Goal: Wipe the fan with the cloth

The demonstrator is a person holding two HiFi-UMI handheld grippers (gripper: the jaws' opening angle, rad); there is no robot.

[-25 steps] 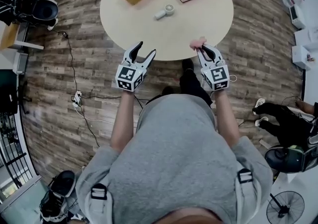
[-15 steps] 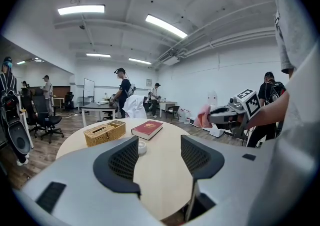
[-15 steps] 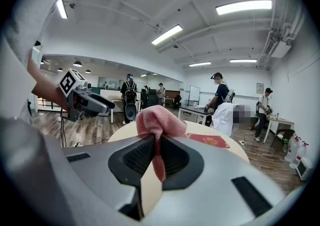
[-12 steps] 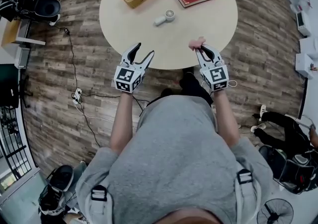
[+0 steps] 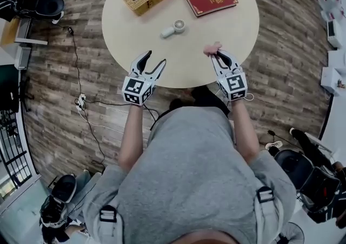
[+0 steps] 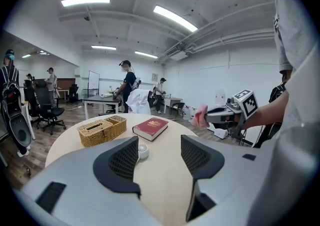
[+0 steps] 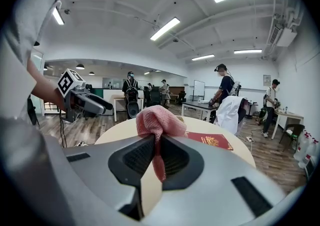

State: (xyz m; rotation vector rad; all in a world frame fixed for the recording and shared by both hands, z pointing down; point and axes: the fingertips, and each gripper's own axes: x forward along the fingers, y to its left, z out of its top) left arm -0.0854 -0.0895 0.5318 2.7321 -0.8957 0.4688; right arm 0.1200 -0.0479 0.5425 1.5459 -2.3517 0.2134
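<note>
Head view shows fan beyond left tool.

Now reaching farther in over the near edge of the table with the left gripper and the right gripper, cloth carried along; closing on the fan.
</note>
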